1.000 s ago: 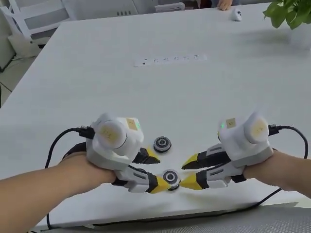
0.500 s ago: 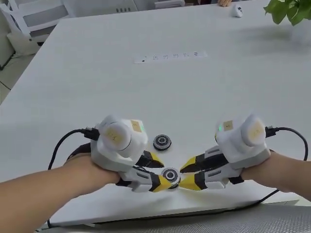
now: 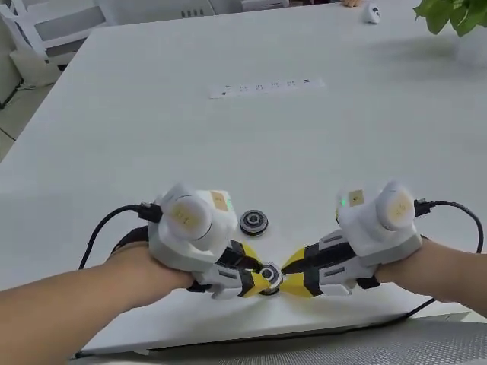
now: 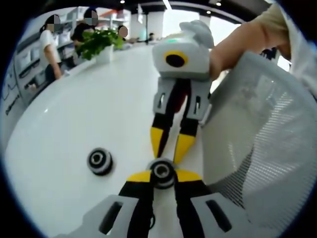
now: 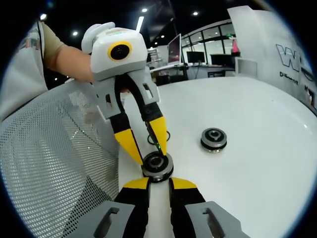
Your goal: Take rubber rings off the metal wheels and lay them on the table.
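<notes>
A metal wheel (image 3: 268, 274) with a black rubber ring sits near the table's front edge, between both grippers. My left gripper (image 3: 255, 272) comes in from the left with its yellow tips closed onto the wheel (image 4: 162, 172). My right gripper (image 3: 288, 275) comes in from the right, and its tips pinch the same wheel (image 5: 157, 166) from the opposite side. The left gripper (image 4: 163, 176) and the right gripper (image 5: 159, 182) meet tip to tip. A second wheel (image 3: 253, 222) with its ring lies loose on the table just behind them.
The white table (image 3: 228, 152) stretches far ahead, with a flush socket strip (image 3: 266, 87) in its middle. A plant (image 3: 453, 15) and a small white object (image 3: 370, 15) stand at the far right. A mesh chair back (image 4: 257, 129) stands at the near edge.
Both grippers' jaws, open a second ago, have narrowed and closed in on the near wheel from both sides. The second wheel has stayed put.
</notes>
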Available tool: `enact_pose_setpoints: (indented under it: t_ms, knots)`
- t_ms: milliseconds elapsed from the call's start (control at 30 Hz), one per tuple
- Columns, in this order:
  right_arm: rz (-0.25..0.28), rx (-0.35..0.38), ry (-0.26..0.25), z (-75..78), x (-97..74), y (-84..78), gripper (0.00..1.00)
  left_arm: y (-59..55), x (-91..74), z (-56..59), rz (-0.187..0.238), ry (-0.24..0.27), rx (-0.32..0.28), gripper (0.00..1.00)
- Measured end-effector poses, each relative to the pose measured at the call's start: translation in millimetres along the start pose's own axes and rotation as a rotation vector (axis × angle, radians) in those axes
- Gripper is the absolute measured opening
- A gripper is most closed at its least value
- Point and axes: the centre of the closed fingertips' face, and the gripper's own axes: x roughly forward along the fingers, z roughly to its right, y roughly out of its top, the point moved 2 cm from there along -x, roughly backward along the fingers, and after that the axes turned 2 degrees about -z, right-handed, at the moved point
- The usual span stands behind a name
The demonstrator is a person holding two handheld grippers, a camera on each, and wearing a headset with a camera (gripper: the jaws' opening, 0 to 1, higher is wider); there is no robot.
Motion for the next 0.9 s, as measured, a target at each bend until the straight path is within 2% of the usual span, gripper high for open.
enact_pose_setpoints:
  t_ms: [133, 433, 700, 800, 900]
  knots:
    - [0.001, -0.002, -0.001, 0.4, -0.2, 0.4, 0.12, 0.2, 0.9, -1.6, 0.011, 0.015, -0.01, 0.15]
    - [0.002, -0.003, -0.014, 1.1, 0.5, 0.4, 0.09, 0.0, 2.6, -0.6, 0.015, 0.059, 0.028, 0.14]
    - [-0.029, 0.011, -0.025, 1.2, -0.2, -2.0, 0.01, -1.0, 2.1, 0.8, 0.038, 0.086, 0.02, 0.14]
    - [-0.034, 0.034, -0.028, 2.8, -0.2, -1.2, 0.0, -1.0, 2.3, -0.1, 0.039, 0.091, 0.024, 0.14]
    - [-0.02, 0.102, -0.028, 4.2, -0.8, -1.6, 0.0, -0.8, 2.2, 0.3, 0.03, 0.099, 0.04, 0.13]
